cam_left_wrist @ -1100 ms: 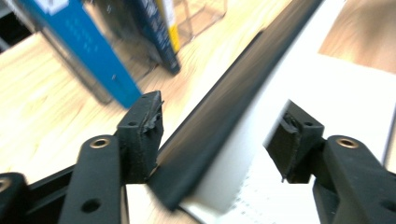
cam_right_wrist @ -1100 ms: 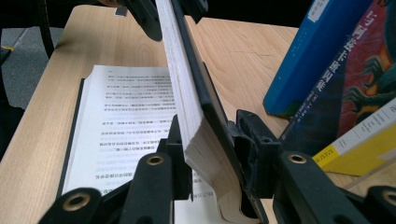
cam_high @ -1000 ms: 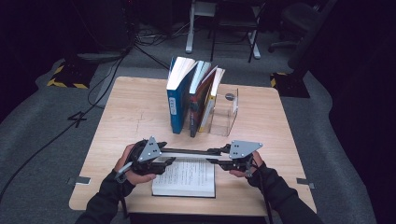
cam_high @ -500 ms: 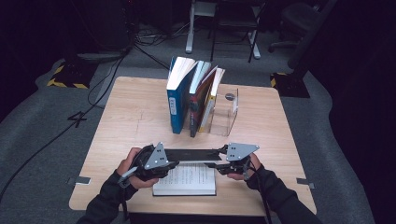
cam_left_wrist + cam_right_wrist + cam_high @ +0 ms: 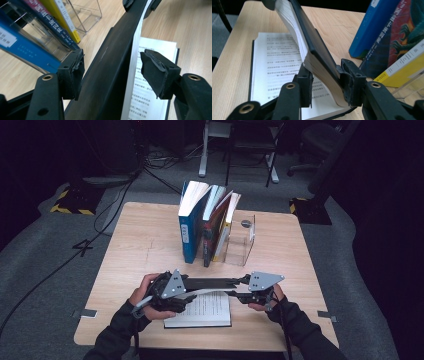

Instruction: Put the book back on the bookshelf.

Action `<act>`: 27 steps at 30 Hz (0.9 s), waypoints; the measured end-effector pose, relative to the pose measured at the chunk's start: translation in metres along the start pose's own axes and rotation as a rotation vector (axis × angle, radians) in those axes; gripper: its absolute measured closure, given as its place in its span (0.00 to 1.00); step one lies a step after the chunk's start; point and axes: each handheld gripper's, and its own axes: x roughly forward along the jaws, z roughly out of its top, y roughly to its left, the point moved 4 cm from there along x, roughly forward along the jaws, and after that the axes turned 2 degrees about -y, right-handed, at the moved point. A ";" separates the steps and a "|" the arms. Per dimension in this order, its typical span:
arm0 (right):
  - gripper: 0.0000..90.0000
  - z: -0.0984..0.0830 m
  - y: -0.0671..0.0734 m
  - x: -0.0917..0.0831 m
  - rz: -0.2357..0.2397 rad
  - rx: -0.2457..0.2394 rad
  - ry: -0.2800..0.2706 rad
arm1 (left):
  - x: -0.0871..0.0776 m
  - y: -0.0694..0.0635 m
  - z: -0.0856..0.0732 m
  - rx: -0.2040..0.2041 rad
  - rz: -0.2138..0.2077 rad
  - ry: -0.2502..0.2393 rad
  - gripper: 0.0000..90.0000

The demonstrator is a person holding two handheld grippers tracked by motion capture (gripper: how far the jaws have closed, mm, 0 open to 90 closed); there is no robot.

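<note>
The worktop [image 5: 135, 250] is pale wood, bare across its left half and far right edge, with dark floor all round. Toward its back stands a row of upright books: the blue book [image 5: 190, 222] at the left, a dark one and a yellow-spined one leaning against it, and a clear acrylic bookend [image 5: 242, 240] closing the row on the right.

At the near edge lies the open book [image 5: 202, 310], its printed page flat and facing up. Its black cover and thick block of pages are lifted to a steep angle, edge-on in the high view. Compared with a second ago both hands sit nearer the person and the raised half has come with them, now over the flat page instead of behind it. My reading is that the book is being closed toward the near side.

The right tongs [image 5: 325, 85] are clenched on the raised half near its corner, one pad on the cover and one on the pages. The left tongs [image 5: 111, 72] stand released: the cover passes between the pads with a clear gap to the right-hand one, so this side is guiding at most.

Room is tight behind, where the standing row is near the lifted cover; the near edge of the worktop is just beside the flat page, so a careless pull could slide the book off
</note>
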 end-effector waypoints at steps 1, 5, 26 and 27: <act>0.70 0.001 0.002 0.000 0.000 -0.008 0.004 | 0.000 0.000 0.000 0.000 0.000 0.000 0.39; 0.70 0.003 0.007 0.003 -0.004 -0.044 0.028 | 0.009 -0.014 0.004 0.044 -0.027 0.055 0.37; 0.66 -0.001 0.010 0.023 -0.047 -0.044 0.052 | 0.022 -0.005 -0.011 -0.023 0.040 0.137 0.59; 0.67 0.000 0.011 0.024 -0.064 -0.064 0.055 | 0.022 -0.002 -0.011 -0.032 0.038 0.136 0.58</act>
